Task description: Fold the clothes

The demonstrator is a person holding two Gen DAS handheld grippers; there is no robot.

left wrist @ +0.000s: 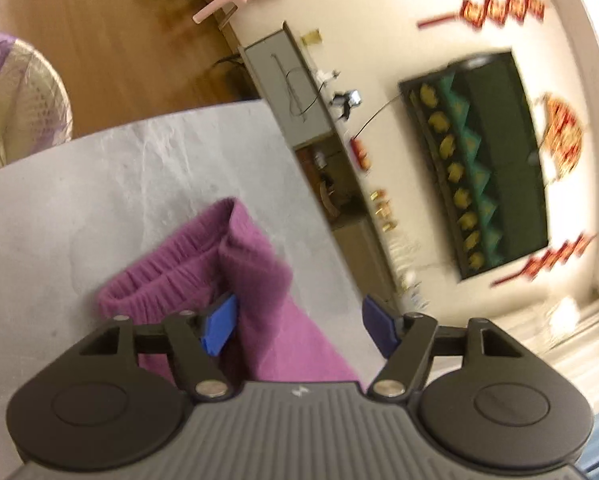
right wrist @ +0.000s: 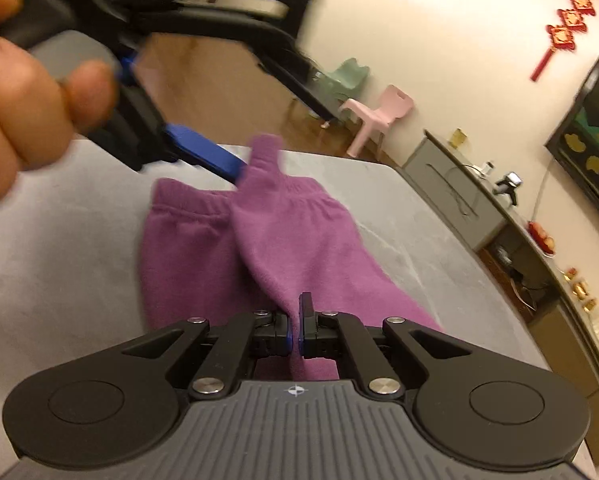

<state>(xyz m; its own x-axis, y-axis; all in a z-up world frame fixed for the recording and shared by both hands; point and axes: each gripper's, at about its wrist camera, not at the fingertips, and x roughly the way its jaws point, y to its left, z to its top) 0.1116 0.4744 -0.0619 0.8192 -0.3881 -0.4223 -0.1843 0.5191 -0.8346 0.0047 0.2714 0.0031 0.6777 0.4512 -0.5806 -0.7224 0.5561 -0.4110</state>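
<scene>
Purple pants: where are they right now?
The purple pants lie on the grey table, mid-frame in the right wrist view, with a fold pinched in the shut right hand-held gripper.

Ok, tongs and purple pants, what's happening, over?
Left tongs open, beside raised pant leg. Right tongs shut on purple pants, other end lifted. Pants on grey table. Nothing in the way.

One purple trousers (right wrist: pixel 259 248), two chairs (right wrist: pixel 379 116)
</scene>
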